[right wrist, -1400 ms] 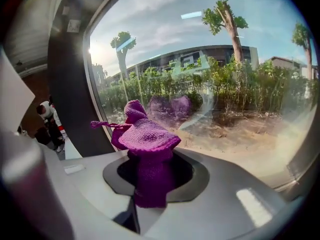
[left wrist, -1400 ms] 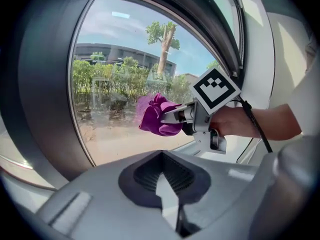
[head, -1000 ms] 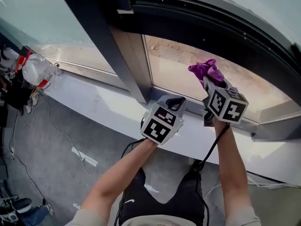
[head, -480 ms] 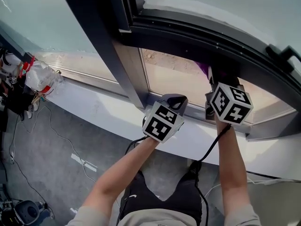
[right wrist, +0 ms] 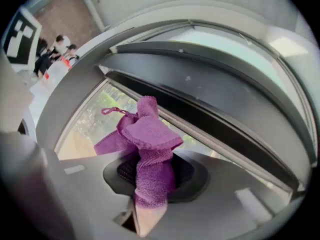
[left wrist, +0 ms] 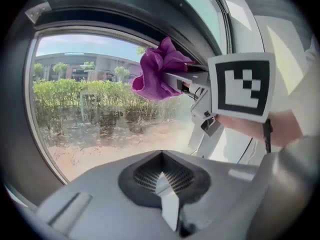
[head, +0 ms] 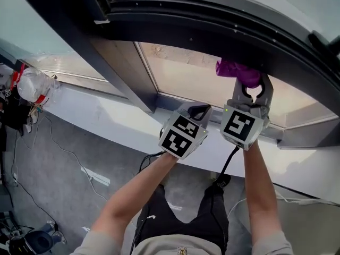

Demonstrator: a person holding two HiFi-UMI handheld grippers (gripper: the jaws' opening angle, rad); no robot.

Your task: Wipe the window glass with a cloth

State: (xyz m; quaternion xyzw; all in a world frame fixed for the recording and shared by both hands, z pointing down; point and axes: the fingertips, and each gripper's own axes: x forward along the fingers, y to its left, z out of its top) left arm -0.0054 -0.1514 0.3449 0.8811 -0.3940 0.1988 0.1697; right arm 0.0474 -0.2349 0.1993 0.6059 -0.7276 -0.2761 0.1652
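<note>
A crumpled purple cloth (head: 237, 70) sits high on the window glass (head: 186, 76), just under the dark upper frame. My right gripper (head: 248, 84) is shut on the cloth and points up at the pane. In the right gripper view the cloth (right wrist: 148, 144) bulges out from between the jaws of the right gripper (right wrist: 150, 184). My left gripper (head: 197, 111) hangs lower, near the sill, shut and holding nothing. The left gripper (left wrist: 162, 176) view looks through the glass (left wrist: 90, 114) at bushes, with the cloth (left wrist: 159, 74) up and to the right.
A dark vertical mullion (head: 119, 73) divides the panes left of the grippers. A curved dark frame bar (head: 212, 25) runs across the top. Below lies the white sill (head: 106, 116). A plastic bottle (head: 32, 84) and cables (head: 58, 147) are at the far left.
My right gripper has carried the cloth up the pane to the upper frame and turned its marker cube. The left gripper has stayed by the sill.
</note>
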